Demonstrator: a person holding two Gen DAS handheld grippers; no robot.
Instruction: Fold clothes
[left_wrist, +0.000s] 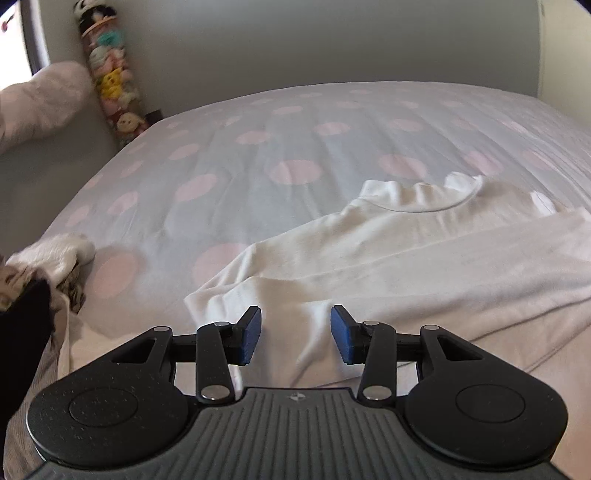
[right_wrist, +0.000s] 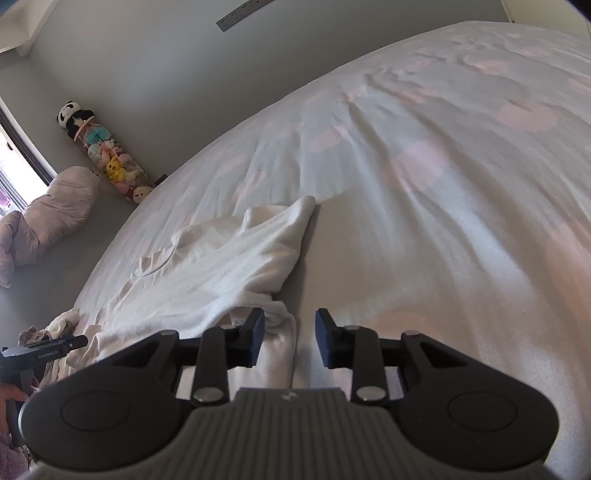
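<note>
Polka-dot bed, white shirt lying rumpled across it, barely folded, most of the work ahead. Left gripper and right gripper hover spread over cloth, gripping nothing.

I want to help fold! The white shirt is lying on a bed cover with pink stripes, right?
Not quite. The white shirt does lie on the bed cover, but its pattern is big pink dots, not stripes. The left wrist view shows the dots clearly.
</note>
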